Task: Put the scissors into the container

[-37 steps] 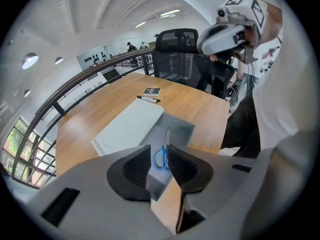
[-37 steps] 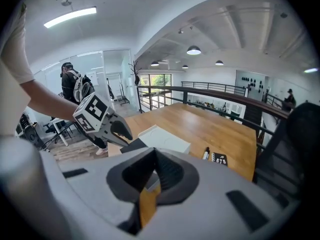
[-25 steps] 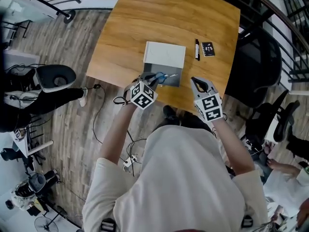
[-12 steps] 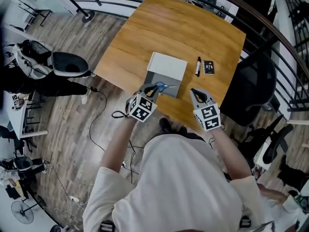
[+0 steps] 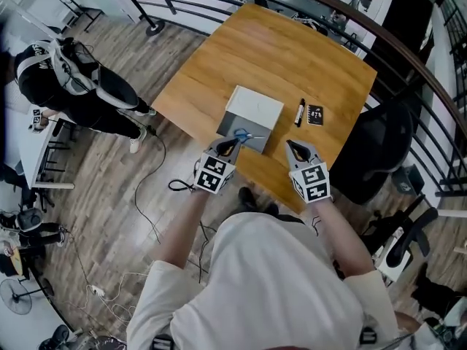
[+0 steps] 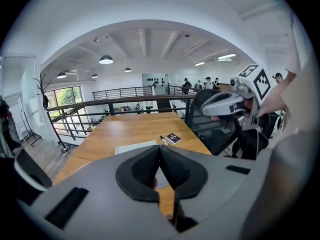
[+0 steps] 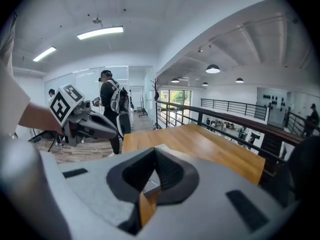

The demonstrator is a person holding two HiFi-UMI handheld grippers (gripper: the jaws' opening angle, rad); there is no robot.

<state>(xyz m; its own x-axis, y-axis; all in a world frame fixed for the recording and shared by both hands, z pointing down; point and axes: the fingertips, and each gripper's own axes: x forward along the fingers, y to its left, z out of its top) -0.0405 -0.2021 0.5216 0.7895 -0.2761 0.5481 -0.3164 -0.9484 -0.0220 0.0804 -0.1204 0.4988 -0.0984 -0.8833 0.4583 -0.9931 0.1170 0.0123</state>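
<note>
The scissors (image 5: 241,135), blue-handled, lie in the grey near part of the white container (image 5: 257,106) on the wooden table (image 5: 292,57). My left gripper (image 5: 231,144) hovers just short of them at the table's near edge. Its jaws have just been closing with nothing between them, and in the left gripper view the left gripper (image 6: 160,152) is shut and empty, with the container (image 6: 134,147) beyond it. My right gripper (image 5: 292,146) hangs to the right of the container. Seen from its own camera, the right gripper (image 7: 154,154) also has its pads together and empty.
A black marker (image 5: 300,112) and a small black card (image 5: 314,114) lie right of the container. A dark office chair (image 5: 376,144) stands off the table's right side. A person in black (image 5: 73,86) bends over on the floor at left. A railing (image 5: 408,42) runs behind.
The left gripper let go of the scissors, which now lie in the container, then drew back, rose and shut. The right gripper lifted a little.
</note>
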